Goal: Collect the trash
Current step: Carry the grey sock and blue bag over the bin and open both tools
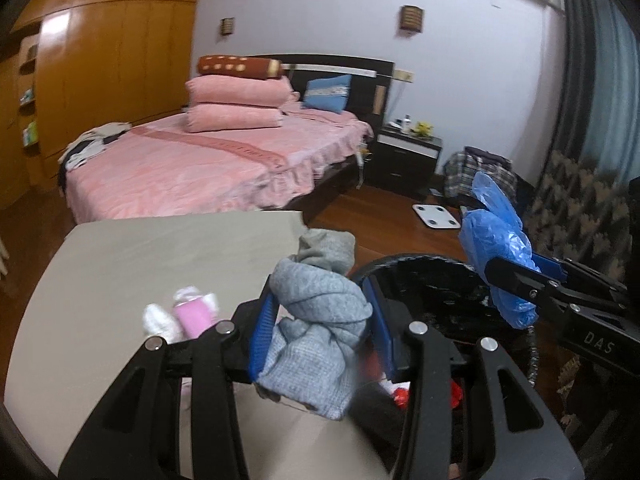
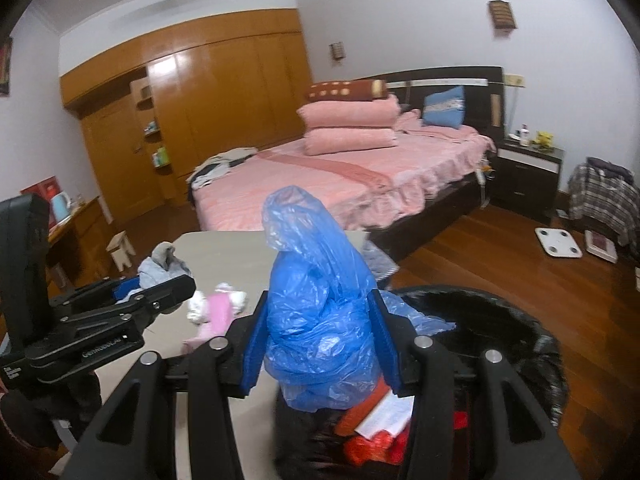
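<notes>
My left gripper (image 1: 322, 304) is shut on a bundle of grey socks (image 1: 320, 312) and holds it at the table's right edge, beside the black-lined trash bin (image 1: 432, 276). My right gripper (image 2: 320, 320) is shut on a crumpled blue plastic bag (image 2: 316, 304) and holds it over the bin's near rim (image 2: 500, 312). The left gripper also shows in the right wrist view (image 2: 176, 284), and the right gripper in the left wrist view (image 1: 492, 264). Red and white trash (image 2: 380, 420) lies inside the bin. A pink-and-white sock (image 1: 188, 314) lies on the beige table (image 1: 140, 264).
A bed with pink bedding (image 1: 208, 164) stands behind the table. A white scale (image 1: 436, 216) lies on the wood floor. A dark nightstand (image 1: 404, 156), a plaid bag (image 1: 476, 168) and a patterned chair (image 1: 576, 208) stand at the right. A wooden wardrobe (image 2: 208, 112) fills the far left.
</notes>
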Demonstrator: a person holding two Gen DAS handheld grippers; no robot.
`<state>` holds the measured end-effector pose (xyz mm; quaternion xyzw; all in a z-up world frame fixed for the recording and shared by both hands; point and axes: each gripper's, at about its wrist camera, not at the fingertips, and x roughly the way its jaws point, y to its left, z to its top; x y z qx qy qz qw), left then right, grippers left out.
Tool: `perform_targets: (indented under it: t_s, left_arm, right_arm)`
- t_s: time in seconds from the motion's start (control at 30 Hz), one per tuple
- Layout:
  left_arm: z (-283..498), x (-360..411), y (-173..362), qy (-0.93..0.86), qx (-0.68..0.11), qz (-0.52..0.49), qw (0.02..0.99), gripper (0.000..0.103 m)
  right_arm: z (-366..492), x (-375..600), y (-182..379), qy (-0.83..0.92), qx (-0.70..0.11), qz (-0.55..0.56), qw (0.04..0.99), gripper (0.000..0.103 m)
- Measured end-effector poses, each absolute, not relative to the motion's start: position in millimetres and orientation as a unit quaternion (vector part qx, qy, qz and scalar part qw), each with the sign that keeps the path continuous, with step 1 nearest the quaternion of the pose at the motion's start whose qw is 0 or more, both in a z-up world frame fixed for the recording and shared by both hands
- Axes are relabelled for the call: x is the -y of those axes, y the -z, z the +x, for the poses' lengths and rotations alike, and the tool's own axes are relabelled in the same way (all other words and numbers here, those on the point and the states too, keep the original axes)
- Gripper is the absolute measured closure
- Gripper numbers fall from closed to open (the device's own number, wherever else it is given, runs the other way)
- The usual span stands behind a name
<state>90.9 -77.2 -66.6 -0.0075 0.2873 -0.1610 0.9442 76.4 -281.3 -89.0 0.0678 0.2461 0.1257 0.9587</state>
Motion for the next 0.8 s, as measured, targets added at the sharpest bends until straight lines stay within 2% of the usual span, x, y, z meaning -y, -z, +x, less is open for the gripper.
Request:
perform_targets:
  t_s: [0.53, 0.7, 0.8]
  left_arm:
    - [123.2, 171.2, 86.4, 0.247, -0.291, 0.007, 0.924, 0.061]
    - [131.6, 192.4, 96.5, 0.269, -0.303, 0.005, 0.914, 0.060]
    - [138.0, 201.6, 102.0, 0.282, -0.311, 0.004, 0.908, 0.056]
  right_arm:
    - [75.1, 361.0, 109.1, -0.031, -0.261, 0.093, 0.960, 0.055]
    - [78.7, 375.4, 116.8, -0.012, -0.269, 0.094, 0.959, 0.052]
    - [80.0, 380.1, 121.4, -0.001, -0.273, 0.096, 0.957, 0.049]
